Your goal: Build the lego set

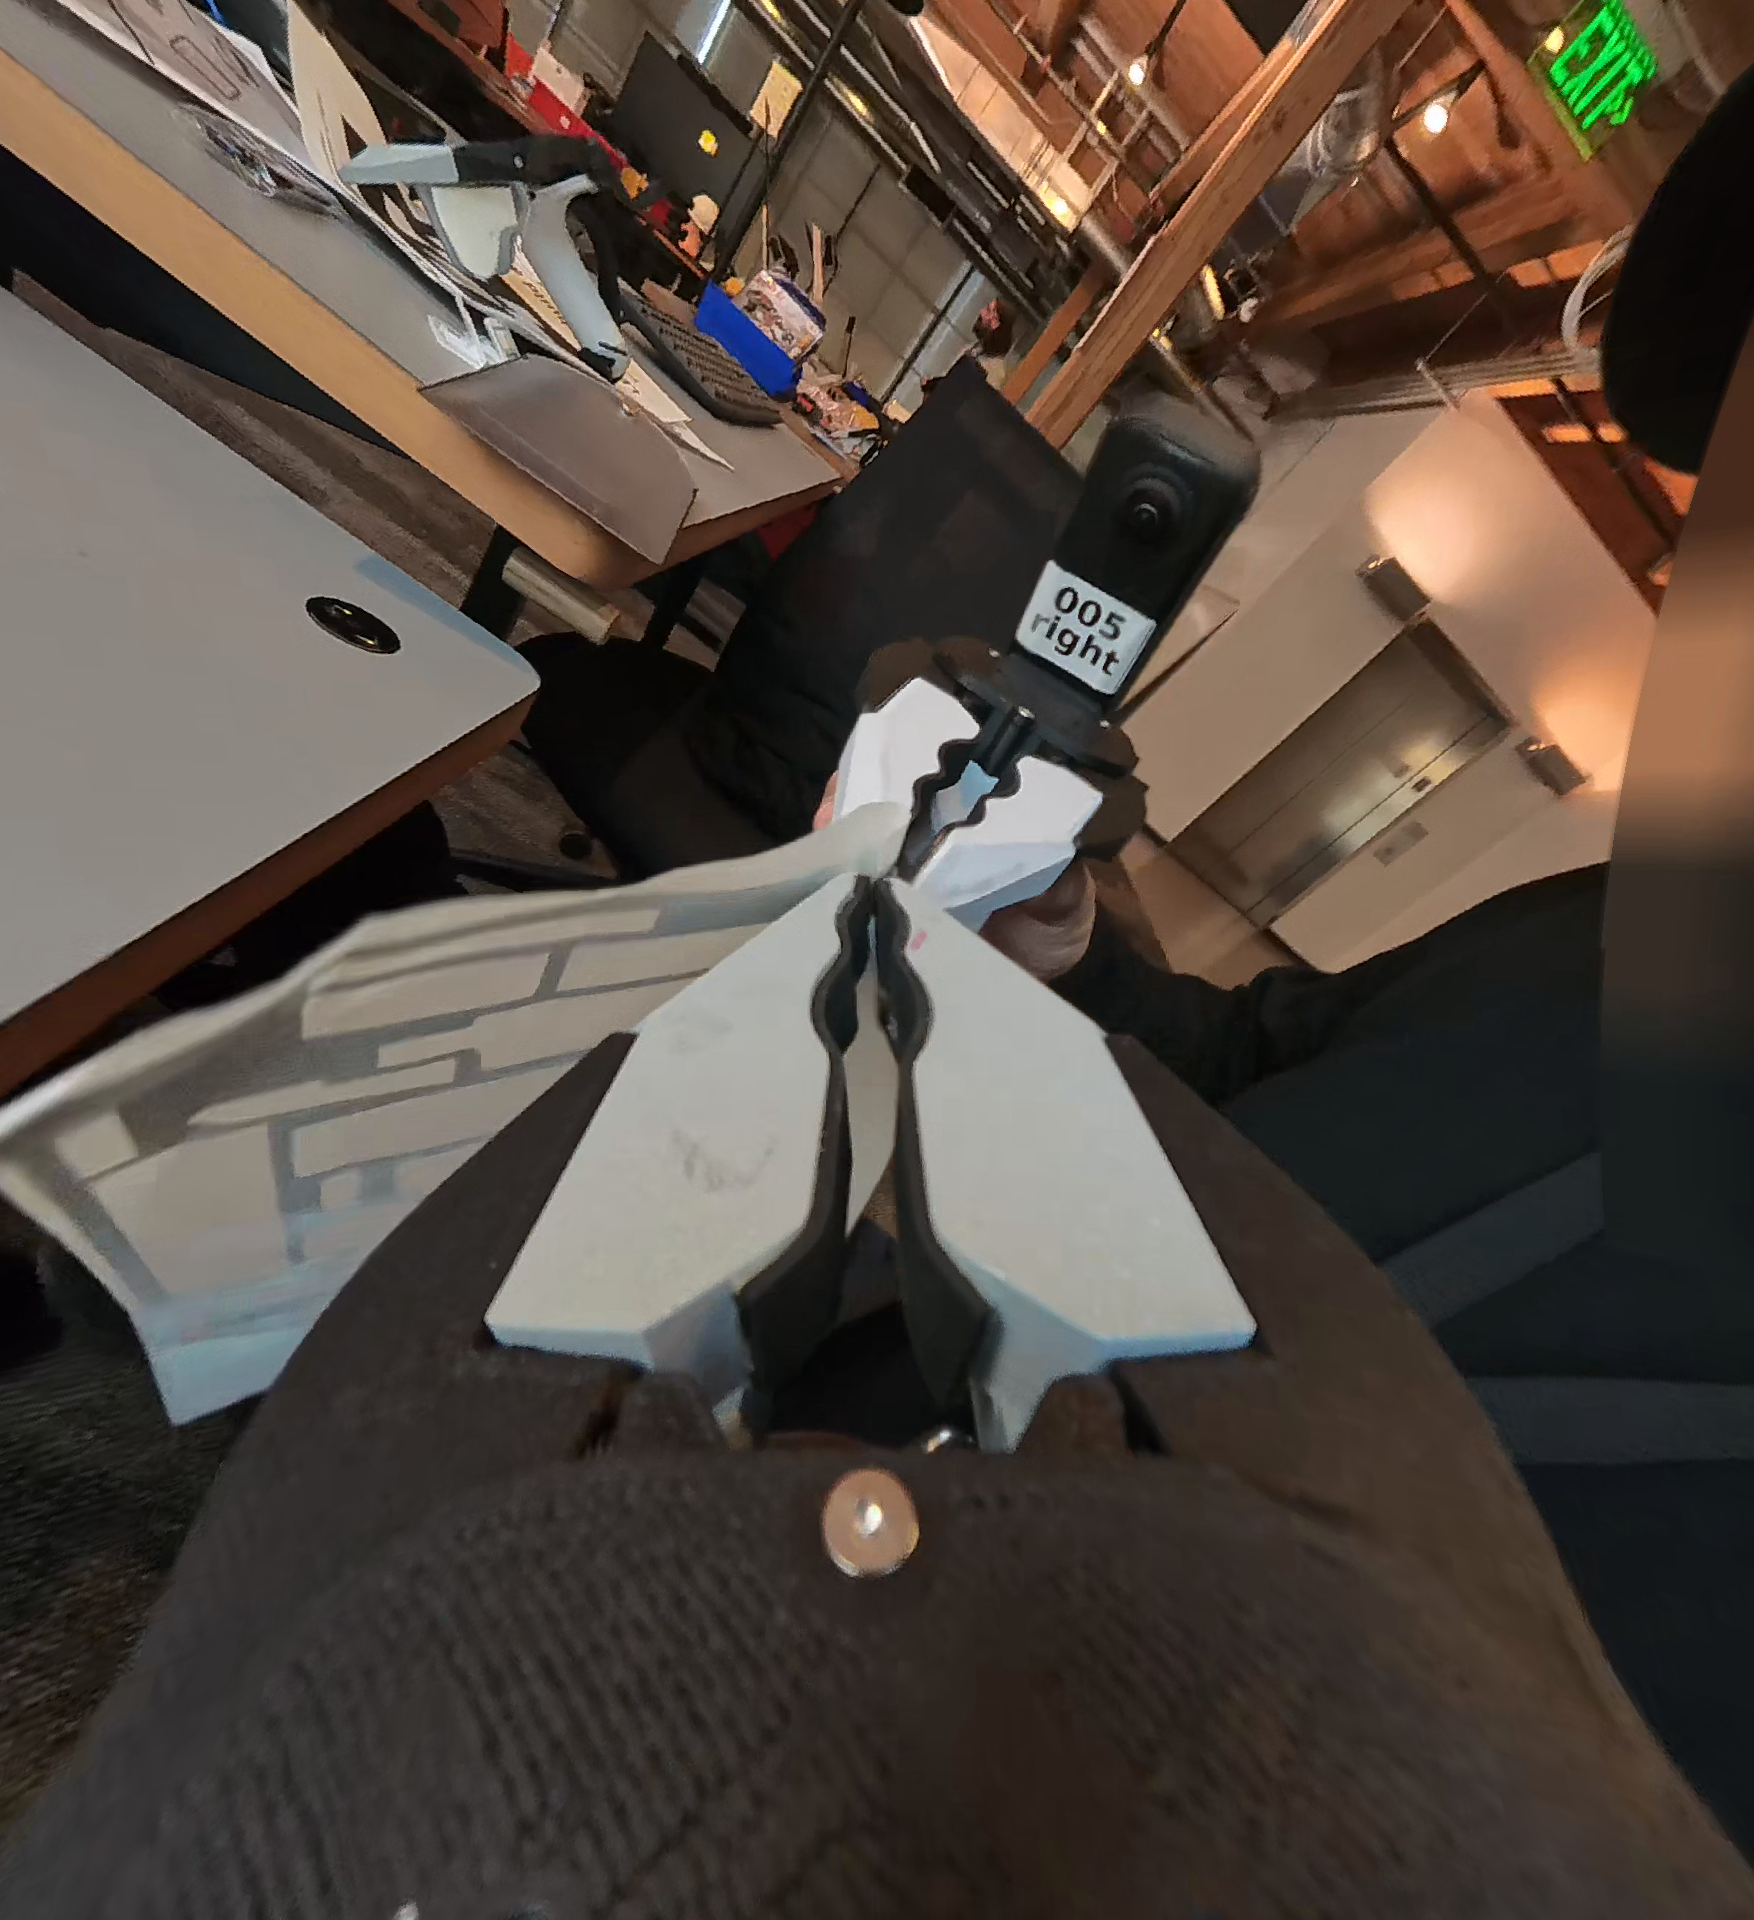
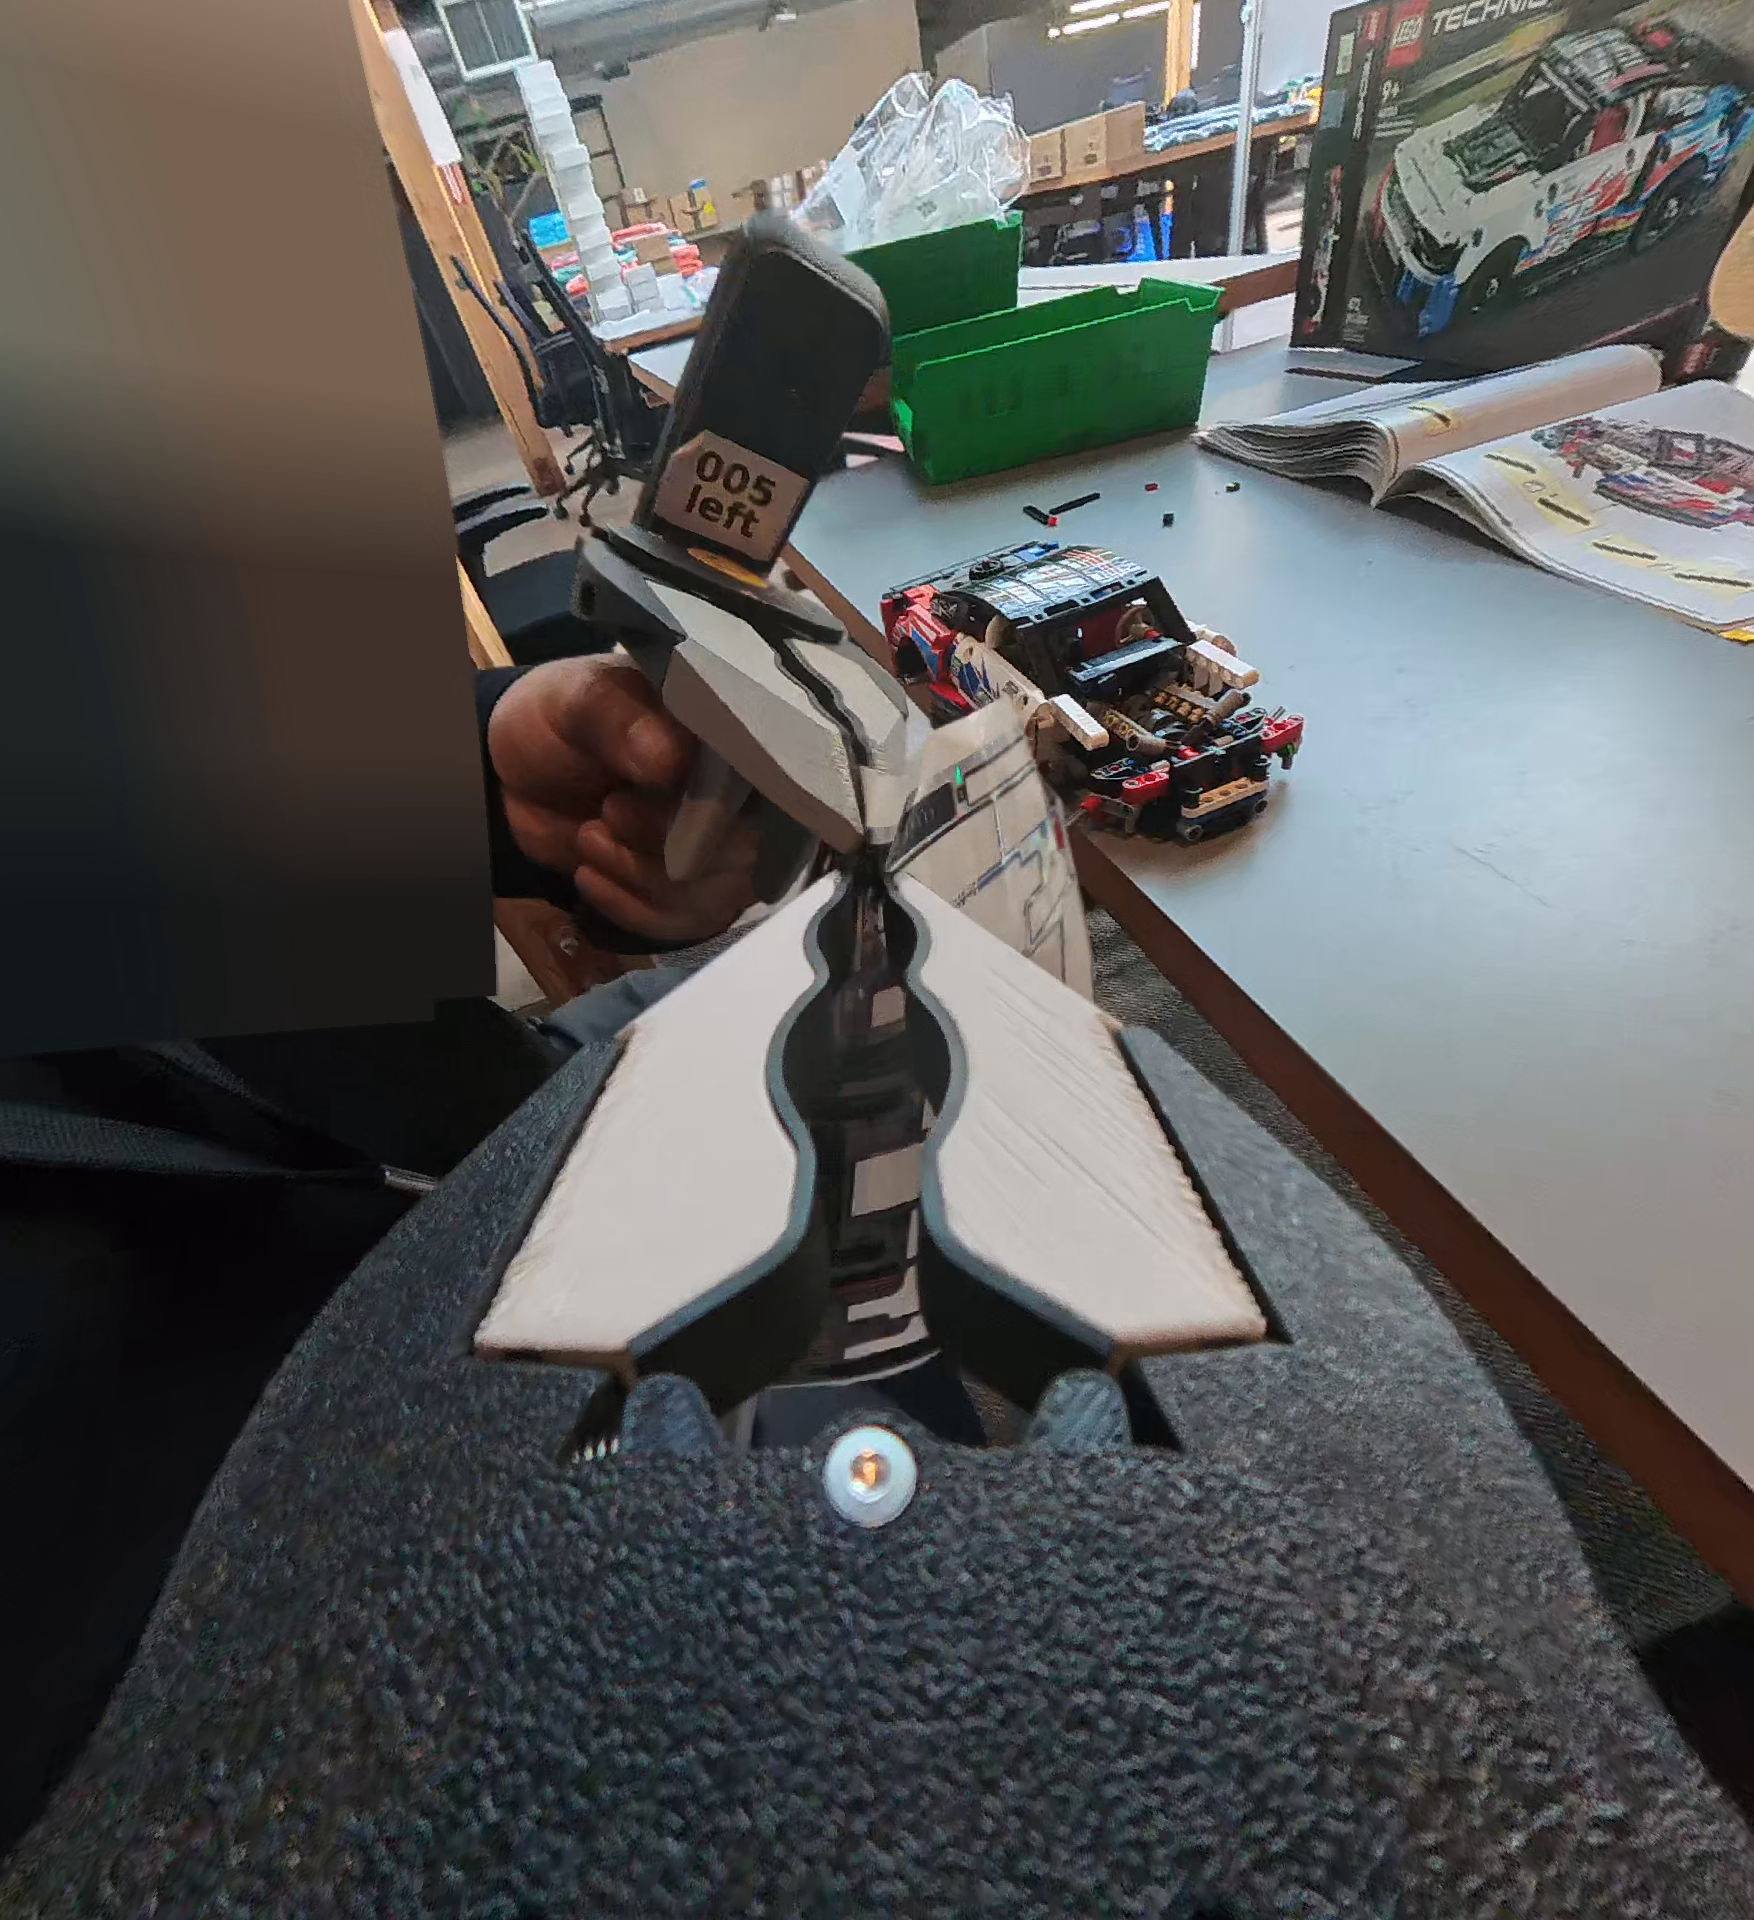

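The half-built lego car sits upright on the grey table near its front edge: black frame, red and blue bits, white panels, with the engine area open. A sticker sheet with pale printed shapes is held up in the air off the table's edge, pinched at one spot by both hand-held grippers. The open instruction booklet lies flat farther back, the set's box standing behind it, and a few tiny loose pieces sit scattered between booklet and car.

Sticker sheet blurred; lego box cut off at top edge.
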### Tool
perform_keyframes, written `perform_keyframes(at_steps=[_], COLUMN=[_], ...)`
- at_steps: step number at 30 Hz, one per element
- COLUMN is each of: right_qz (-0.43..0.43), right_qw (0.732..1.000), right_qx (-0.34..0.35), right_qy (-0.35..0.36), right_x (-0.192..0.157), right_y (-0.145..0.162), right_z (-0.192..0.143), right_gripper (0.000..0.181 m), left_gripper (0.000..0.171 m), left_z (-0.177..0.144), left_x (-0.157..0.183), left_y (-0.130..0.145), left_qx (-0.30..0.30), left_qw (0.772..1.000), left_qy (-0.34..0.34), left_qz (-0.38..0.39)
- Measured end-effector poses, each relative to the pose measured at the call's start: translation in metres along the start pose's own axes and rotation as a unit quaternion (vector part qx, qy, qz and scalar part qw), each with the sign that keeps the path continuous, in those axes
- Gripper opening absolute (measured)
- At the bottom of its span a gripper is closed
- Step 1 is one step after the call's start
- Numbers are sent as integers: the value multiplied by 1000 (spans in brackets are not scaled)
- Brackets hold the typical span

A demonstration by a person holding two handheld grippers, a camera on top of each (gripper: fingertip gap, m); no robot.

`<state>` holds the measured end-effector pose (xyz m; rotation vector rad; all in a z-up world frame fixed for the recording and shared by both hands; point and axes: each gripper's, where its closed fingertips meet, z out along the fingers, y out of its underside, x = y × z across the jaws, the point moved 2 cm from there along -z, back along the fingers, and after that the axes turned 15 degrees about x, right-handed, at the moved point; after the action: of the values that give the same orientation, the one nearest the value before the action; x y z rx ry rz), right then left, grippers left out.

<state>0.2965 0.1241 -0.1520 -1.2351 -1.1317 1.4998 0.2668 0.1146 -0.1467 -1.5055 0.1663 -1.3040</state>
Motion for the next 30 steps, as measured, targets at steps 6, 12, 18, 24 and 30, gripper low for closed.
perform_keyframes(at_steps=[6,12,18,24,30], right_qz=[17,-37,-65,-56,5], right_qw=[1000,999,997,997,990], right_qx=[17,11,19,16,70], right_qy=[-1,31,45,49,124], right_x=[0,3,4,7,52], right_y=[-2,-3,-7,-5,-31], right_z=[-1,-2,-5,-5,-47], right_gripper=[2,3,0,0,0], left_gripper=[0,0,0,0,0], left_z=[0,0,-2,-4,-4], left_x=[1,1,-1,-5,-20], left_y=[-1,0,0,1,-12], left_qx=[-6,-7,-4,-6,-38], left_qw=[1000,1000,1000,1000,998], left_qy=[-2,-5,-9,-16,-46], left_qz=[4,0,-6,-6,16])
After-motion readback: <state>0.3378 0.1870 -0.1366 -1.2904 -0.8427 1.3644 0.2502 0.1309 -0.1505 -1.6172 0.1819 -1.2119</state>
